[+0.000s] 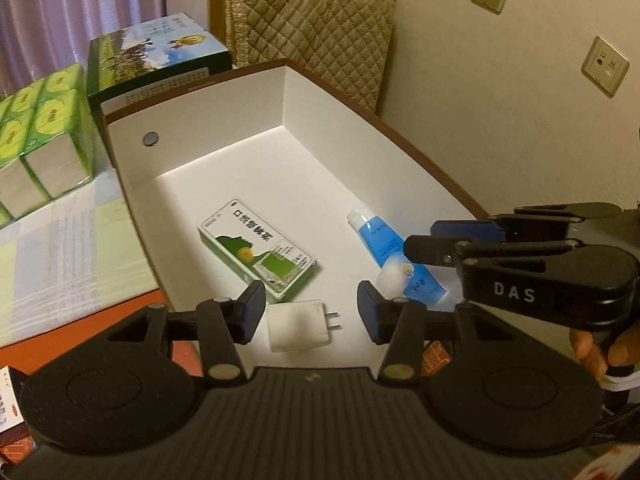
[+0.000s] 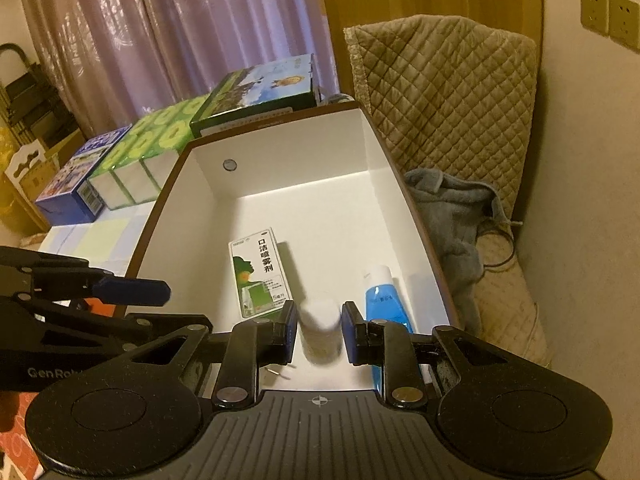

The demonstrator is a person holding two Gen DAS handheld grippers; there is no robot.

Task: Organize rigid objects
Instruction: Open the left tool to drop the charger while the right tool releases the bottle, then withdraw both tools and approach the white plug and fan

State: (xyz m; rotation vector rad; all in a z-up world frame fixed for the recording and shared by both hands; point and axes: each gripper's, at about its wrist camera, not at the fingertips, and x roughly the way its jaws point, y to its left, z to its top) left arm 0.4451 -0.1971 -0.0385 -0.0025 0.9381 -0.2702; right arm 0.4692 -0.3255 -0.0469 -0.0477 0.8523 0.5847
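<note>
A white open box (image 1: 224, 136) (image 2: 280, 152) holds a green-and-white spray carton (image 1: 258, 250) (image 2: 260, 272), a blue tube (image 1: 386, 252) (image 2: 386, 300), a white plug charger (image 1: 300, 326) and a small white bottle (image 1: 394, 280) (image 2: 320, 330). My left gripper (image 1: 310, 316) is open above the box's near end, its fingers apart on either side of the charger. My right gripper (image 2: 318, 332) is open, with the white bottle between its pads but not pressed; in the left wrist view it (image 1: 424, 240) hovers over the tube.
Green tissue packs (image 1: 40, 128) (image 2: 140, 160), a green printed carton (image 1: 160, 56) (image 2: 260, 88) and a blue box (image 2: 76, 184) stand left of and behind the box. A quilted chair (image 2: 444, 104) with a grey cloth (image 2: 452, 220) is on the right.
</note>
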